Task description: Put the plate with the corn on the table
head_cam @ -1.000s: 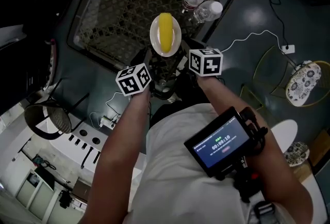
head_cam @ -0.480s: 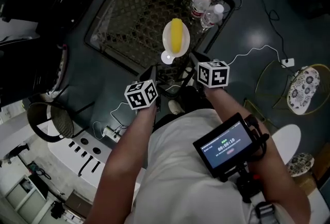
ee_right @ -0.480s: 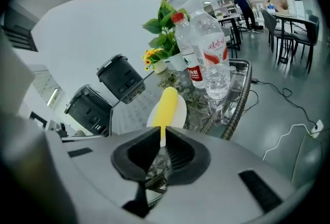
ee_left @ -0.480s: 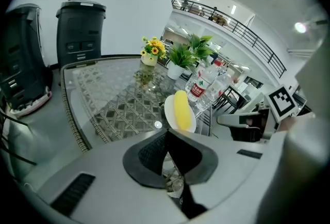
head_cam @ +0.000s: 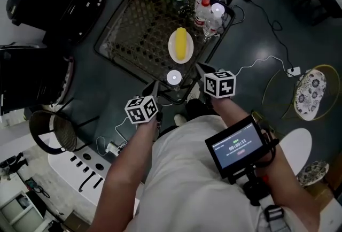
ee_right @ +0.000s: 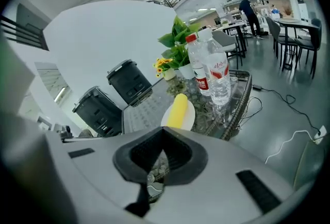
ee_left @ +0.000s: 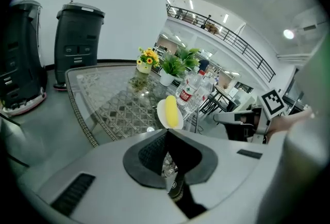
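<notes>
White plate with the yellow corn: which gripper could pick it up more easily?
Probably the right gripper: its tips sit nearer the white plate holding the yellow corn than those of the left gripper. Both are shut and empty.

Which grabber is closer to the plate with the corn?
Right. In the head view the right gripper sits just lower right of the plate; the left gripper is farther away, lower left.

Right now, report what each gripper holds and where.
Nothing. The left gripper and right gripper are shut, empty; the round white plate with the yellow corn cob sits on the glass table.
</notes>
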Demonstrator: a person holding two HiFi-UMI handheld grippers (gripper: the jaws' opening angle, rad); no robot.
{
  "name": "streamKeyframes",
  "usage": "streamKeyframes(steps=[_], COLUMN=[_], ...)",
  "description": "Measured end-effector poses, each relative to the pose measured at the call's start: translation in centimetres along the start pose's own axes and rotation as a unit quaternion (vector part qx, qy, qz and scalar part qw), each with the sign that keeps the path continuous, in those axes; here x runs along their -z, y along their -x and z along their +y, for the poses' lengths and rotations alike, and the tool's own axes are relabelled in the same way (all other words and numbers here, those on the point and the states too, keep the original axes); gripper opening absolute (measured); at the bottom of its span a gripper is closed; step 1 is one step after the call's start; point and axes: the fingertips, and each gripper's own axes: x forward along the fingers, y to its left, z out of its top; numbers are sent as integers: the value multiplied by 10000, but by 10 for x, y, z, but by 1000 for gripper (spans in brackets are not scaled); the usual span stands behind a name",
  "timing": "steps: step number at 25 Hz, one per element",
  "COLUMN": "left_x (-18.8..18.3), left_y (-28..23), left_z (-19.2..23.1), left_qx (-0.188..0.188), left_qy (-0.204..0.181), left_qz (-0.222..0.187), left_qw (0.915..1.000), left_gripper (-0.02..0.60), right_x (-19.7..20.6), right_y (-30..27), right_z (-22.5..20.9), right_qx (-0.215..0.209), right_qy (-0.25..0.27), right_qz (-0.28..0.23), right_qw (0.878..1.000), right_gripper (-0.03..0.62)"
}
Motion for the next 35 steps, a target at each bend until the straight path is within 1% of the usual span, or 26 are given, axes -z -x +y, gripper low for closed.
streamKeyframes(steps=[5,9,17,25,28,31,35], left_x=[-12,-15,-18,-33,-37,-36,-36], left_y=[25,49,91,132,143,148,151], left_z=[-26,-47,-70,-88,-98,-106,-110], left_qx=[355,567,758,983,1286,1466,1534], left_qy=[-253,-449,-800,-1076,-1127,-1193,-1255], left_qz=[-352,-564,-946,-1428,-1628,-1668,-1642], left_qw=[9984,9958,9894,9790,9717,9677,9663], left_gripper=[8,8,8,8,8,8,8], right_x=[-2,-2,-8,-11,-11,-9,-5], right_y=[20,38,72,114,126,139,150], right_z=[12,33,79,110,118,121,124], right_qx=[-184,-410,-924,-1282,-1371,-1414,-1388], right_qy=[122,104,291,738,833,866,782], right_qz=[-96,-138,-373,-778,-896,-1019,-1165], right_qw=[9997,9990,9946,9859,9830,9809,9803], right_gripper=[6,6,6,6,6,6,6])
